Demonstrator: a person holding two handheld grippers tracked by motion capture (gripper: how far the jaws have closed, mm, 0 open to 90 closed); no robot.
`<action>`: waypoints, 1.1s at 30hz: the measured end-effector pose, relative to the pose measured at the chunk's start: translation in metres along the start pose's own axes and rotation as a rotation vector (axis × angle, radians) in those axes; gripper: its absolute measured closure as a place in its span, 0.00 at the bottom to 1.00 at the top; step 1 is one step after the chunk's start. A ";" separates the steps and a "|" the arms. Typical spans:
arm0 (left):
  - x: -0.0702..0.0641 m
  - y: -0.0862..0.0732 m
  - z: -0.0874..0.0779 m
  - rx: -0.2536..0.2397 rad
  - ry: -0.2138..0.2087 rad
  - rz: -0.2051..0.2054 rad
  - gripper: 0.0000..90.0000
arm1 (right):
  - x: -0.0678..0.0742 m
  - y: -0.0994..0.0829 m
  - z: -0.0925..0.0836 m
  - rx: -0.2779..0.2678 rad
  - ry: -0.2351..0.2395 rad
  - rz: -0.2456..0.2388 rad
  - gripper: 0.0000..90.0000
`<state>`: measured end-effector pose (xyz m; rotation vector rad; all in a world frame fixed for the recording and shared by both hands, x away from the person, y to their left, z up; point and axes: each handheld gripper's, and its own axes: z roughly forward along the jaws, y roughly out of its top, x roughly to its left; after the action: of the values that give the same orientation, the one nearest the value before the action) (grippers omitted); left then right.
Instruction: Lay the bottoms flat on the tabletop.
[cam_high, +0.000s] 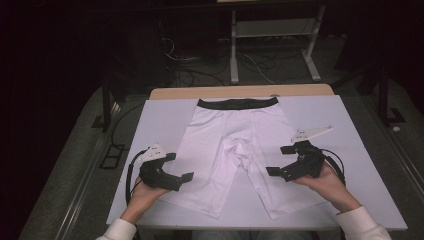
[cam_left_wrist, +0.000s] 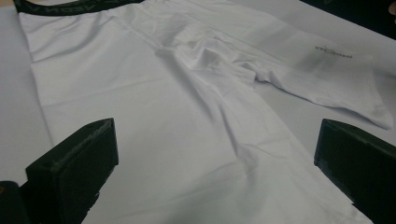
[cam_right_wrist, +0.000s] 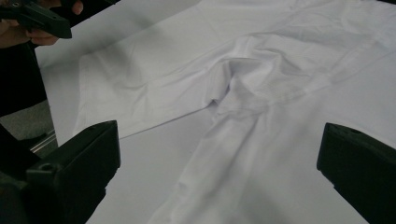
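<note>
Hovering with jaws spread wide and empty, the left gripper (cam_high: 175, 170) is over one leg and the right gripper (cam_high: 282, 162) over the other leg of the white compression shorts (cam_high: 235, 150). These lie flat on the table (cam_high: 360, 165), waistband (cam_high: 237, 103) far; no fold appears begun.

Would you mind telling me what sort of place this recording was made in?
Probably a lab or recording workspace: a white-covered table holding white shorts, loose cables on the floor behind, and a metal stand.
</note>
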<state>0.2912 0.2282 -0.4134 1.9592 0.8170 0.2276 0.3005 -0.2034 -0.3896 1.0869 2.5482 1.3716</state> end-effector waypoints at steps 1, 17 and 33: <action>0.001 -0.002 -0.001 -0.005 0.007 -0.005 0.00 | -0.001 -0.002 -0.002 -0.005 -0.007 0.002 0.00; 0.006 -0.018 -0.008 -0.044 0.025 -0.010 0.00 | -0.021 -0.044 -0.031 -0.097 -0.101 0.055 0.00; 0.003 -0.023 0.000 0.005 0.011 0.020 0.00 | -0.030 -0.089 -0.048 -0.153 -0.181 0.080 0.00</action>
<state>0.2834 0.2374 -0.4332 1.9732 0.8056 0.2485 0.2567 -0.2879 -0.4350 1.2343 2.2575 1.3886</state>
